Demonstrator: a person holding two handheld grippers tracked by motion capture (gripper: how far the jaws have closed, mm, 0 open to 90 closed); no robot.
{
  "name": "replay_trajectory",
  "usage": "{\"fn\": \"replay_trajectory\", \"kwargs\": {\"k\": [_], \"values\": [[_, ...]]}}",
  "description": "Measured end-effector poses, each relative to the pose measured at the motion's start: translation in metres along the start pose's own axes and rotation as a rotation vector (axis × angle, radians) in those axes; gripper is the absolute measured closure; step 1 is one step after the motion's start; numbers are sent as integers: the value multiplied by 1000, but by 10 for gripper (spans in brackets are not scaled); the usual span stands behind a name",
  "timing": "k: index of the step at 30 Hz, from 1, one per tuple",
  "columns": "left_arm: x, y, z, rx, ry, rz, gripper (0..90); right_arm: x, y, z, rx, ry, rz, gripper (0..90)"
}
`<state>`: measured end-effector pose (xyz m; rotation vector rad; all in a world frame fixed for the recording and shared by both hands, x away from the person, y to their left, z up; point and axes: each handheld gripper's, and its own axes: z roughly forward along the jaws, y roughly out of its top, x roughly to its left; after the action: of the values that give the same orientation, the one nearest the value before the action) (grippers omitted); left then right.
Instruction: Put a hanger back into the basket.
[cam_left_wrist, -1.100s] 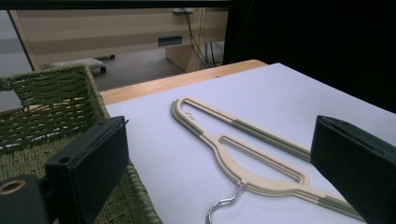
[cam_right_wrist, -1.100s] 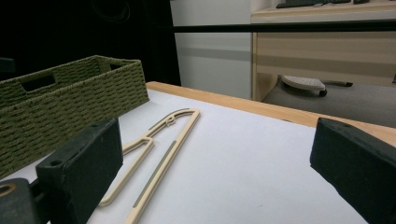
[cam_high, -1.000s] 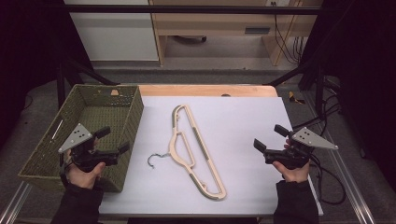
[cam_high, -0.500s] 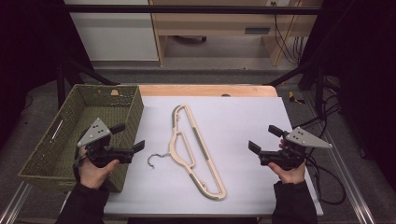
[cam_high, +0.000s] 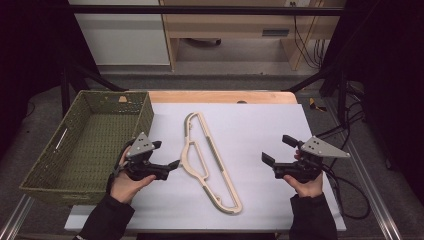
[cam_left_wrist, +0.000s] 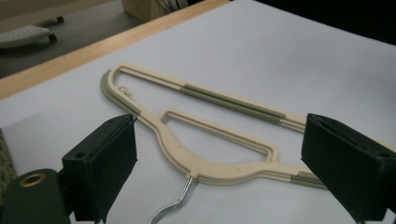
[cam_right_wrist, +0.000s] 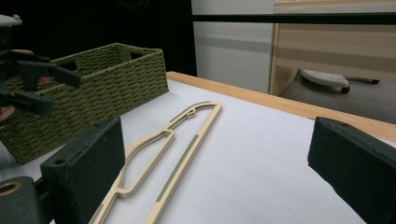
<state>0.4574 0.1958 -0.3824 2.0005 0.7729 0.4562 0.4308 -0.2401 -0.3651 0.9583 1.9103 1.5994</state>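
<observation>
Two open hand-held grippers (cam_high: 167, 156) (cam_high: 278, 150) flank the hanger (cam_high: 207, 162), apart.

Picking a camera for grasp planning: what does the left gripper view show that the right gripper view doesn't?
Left gripper view: the cream plastic hanger's bent metal wire hook, close up between the jaws.
Right gripper view: the olive woven basket's walls, with the left hand-held gripper open in front of them.
Both: the hanger flat on the white table top, its grey ribbed strips, the wooden table edge, and open black jaws.
</observation>
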Motion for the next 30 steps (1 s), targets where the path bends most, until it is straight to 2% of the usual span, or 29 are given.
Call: {"fn": "replay_trajectory", "kwargs": {"k": [4,6,10,16,20,26,30], "values": [[0,-7,18,57,-5,-26,117,1,0,1,10,-1,4,43],[1,-12,25,69,-9,-37,119,1,-1,2,10,1,1,43],[3,-21,40,125,14,-28,134,1,-2,3,17,5,-3,43],[7,-34,58,190,12,-14,192,1,-2,3,17,7,-2,43],[8,-38,67,237,14,21,264,2,-2,4,23,8,4,43],[12,-45,75,282,24,24,471,3,-4,7,39,7,-2,43],[14,-48,79,298,35,22,541,3,-4,8,40,12,-4,43]]}}
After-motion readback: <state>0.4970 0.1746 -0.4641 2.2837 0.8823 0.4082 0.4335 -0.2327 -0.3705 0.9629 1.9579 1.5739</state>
